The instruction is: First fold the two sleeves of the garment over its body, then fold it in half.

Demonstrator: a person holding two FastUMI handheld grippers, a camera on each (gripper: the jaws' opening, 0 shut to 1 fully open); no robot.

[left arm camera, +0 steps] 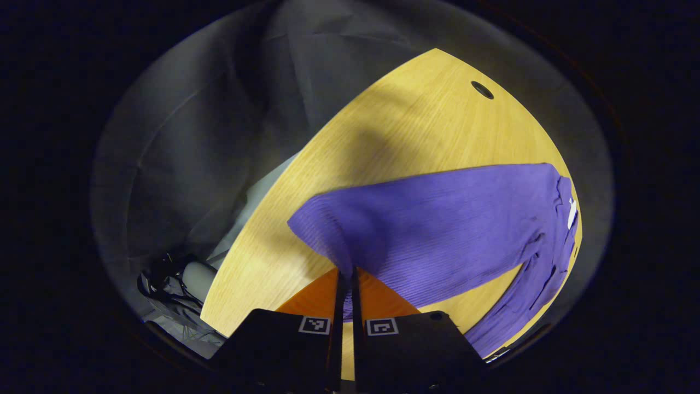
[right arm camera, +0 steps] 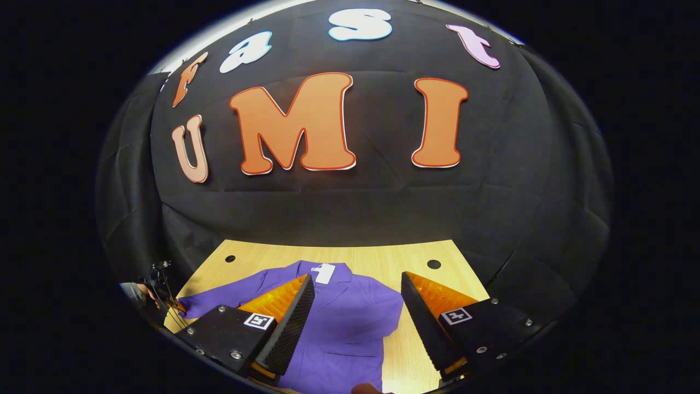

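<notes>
**Garment: left sleeve in the pinch, right tool waiting**

Garment [right arm camera: 350,317] lies flat on the desk [right arm camera: 421,251], collar and white tag [right arm camera: 324,272] toward the booth wall. Left tool [left arm camera: 345,273] has its fingers pressed together on a sleeve [left arm camera: 437,230], which stretches away from the tips across the desk toward the garment's body. Right tool [right arm camera: 358,295] hangs above the garment with its fingers spread wide, gripping nothing.

Risks, as I judge them: the pinch looks to hold only a narrow bite of ribbed knit, so a quick pull could slip it free and drop the sleeve short of the body. Dragging low instead of lifting could haul the whole garment sideways toward the desk edge, or bunch it.

Room: bare desk lies beyond the collar, up to two cable holes [right arm camera: 433,264]. On the left tool's side the desk edge [left arm camera: 246,241] runs close to the sleeve, with dark cloth below. The right side of the garment has a strip of open desk beside it.
</notes>
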